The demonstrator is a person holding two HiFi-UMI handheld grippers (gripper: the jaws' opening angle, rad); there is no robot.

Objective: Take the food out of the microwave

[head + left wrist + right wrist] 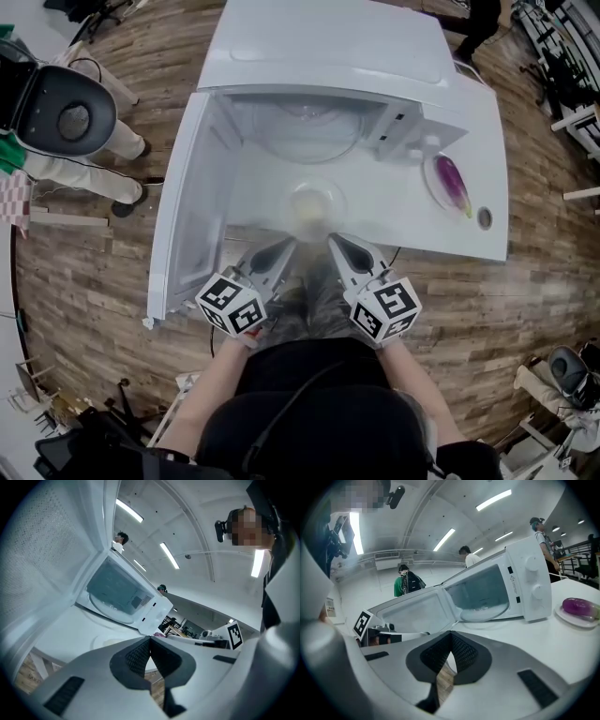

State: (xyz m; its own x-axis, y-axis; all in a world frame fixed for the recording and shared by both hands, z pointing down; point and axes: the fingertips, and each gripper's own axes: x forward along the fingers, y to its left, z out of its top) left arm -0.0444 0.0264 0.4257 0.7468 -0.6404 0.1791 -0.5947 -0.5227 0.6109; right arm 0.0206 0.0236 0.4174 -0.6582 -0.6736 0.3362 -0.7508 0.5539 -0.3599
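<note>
Blurred bowl at the table's front edge (contents unreadable), eggplant on plate near its right edge, your left gripper and right gripper closed, empty.

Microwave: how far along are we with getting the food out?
Done: door open, microwave cavity shows only its turntable, and a clear bowl sits on the table in front. In hand: nothing; left tongs and right tongs are shut, empty. Left: probably just closing the door.
</note>
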